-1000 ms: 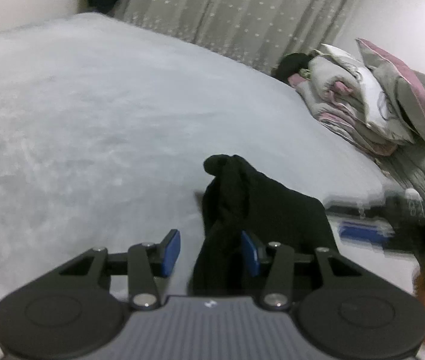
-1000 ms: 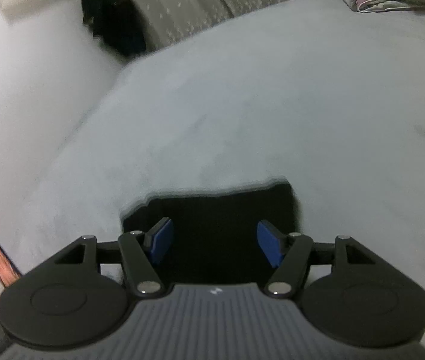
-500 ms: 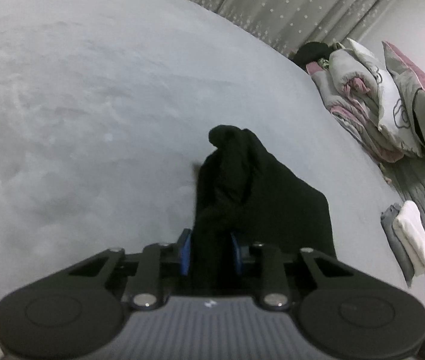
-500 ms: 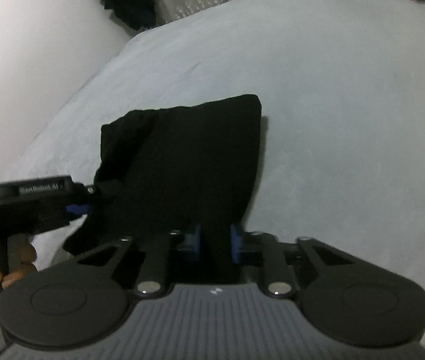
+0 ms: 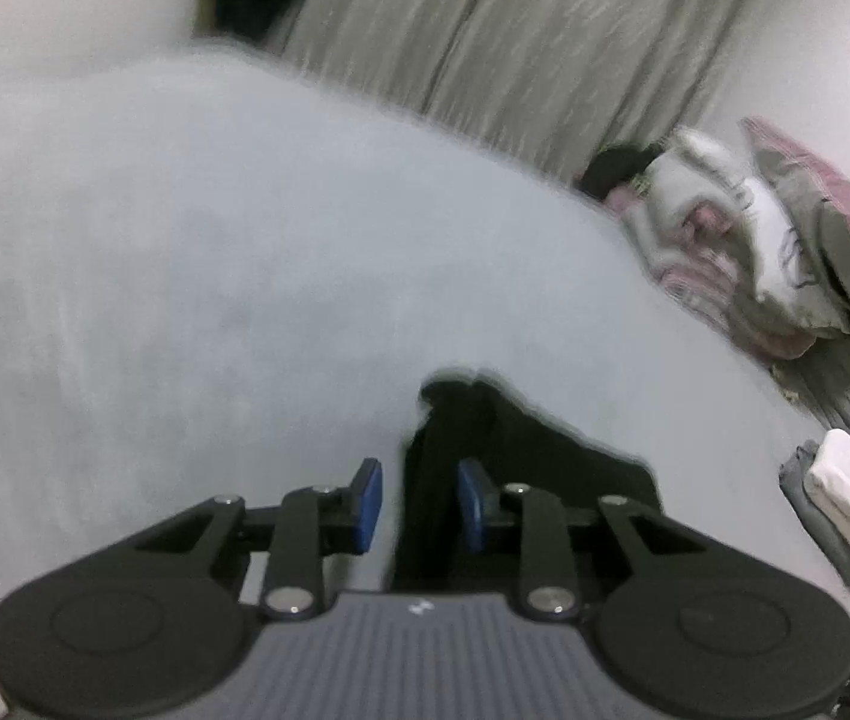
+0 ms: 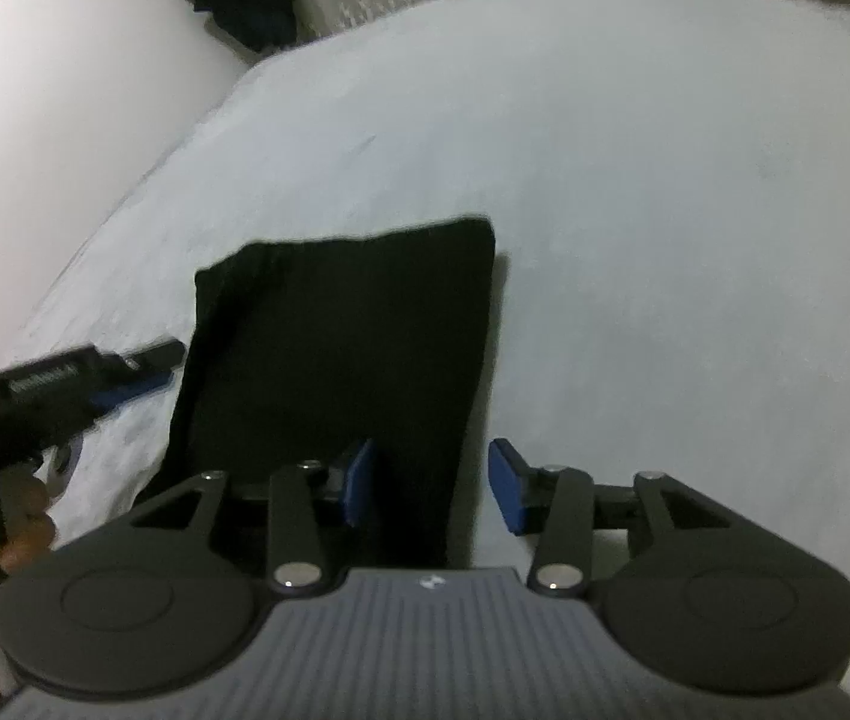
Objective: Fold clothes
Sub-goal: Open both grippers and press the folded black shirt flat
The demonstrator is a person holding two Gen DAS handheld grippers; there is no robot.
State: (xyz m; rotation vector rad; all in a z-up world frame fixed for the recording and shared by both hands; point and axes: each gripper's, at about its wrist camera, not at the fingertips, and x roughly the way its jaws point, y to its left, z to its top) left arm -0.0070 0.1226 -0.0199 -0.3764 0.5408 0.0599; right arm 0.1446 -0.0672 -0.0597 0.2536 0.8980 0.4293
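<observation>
One black garment [image 6: 347, 330] lies folded flat on a pale grey bed [image 6: 664, 210]. Two grippers sit at its near edge. The left gripper [image 5: 419, 504] has its blue fingers [image 5: 365, 504] parted around a bunched fold; the right gripper [image 6: 430, 486] has its fingers spread wide over the garment's right edge. One pile of pillows [image 5: 772, 246] lies beyond the garment, and one small stack of folded cloth [image 5: 838, 498] to its right.

A pale grey bed [image 5: 245, 252] carries a black garment [image 6: 353, 324] lying flat, with a small grey-and-white folded stack [image 5: 838, 498] near its right edge.
</observation>
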